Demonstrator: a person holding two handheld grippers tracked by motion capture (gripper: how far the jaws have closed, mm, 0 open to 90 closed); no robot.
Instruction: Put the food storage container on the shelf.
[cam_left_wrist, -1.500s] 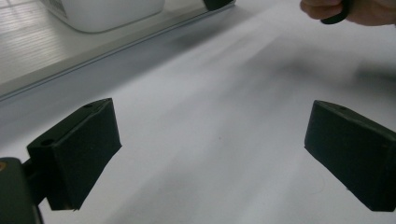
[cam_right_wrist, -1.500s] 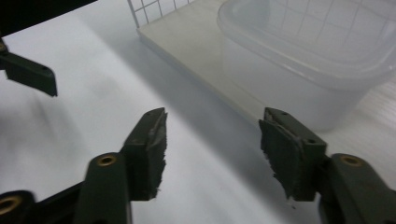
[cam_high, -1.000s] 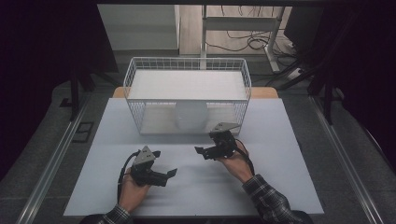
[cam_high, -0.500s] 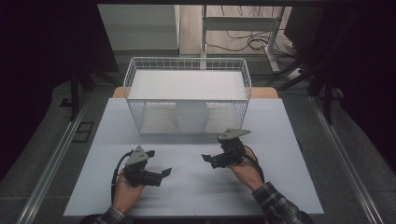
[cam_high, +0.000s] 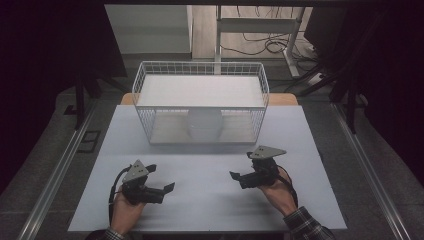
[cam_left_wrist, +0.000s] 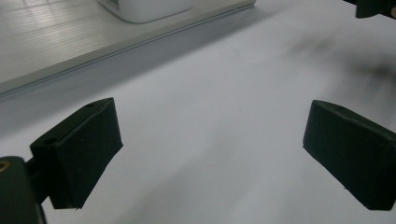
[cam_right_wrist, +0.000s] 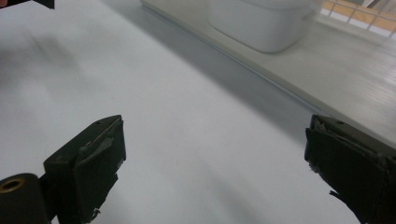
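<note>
Both grippers, left (cam_high: 167, 188) and right (cam_high: 234, 175), stand apart and empty. White container (cam_high: 204, 123), apparently a bowl, sits in the wire basket (cam_high: 142, 107) at twelve o'clock. Placement looks complete; nothing evidently remains.

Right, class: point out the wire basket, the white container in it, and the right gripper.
wire basket (cam_high: 200, 68), high view, on its far top rim.
white container (cam_high: 204, 125), high view, on its front side.
right gripper (cam_high: 235, 175), high view, between its fingertips.
</note>
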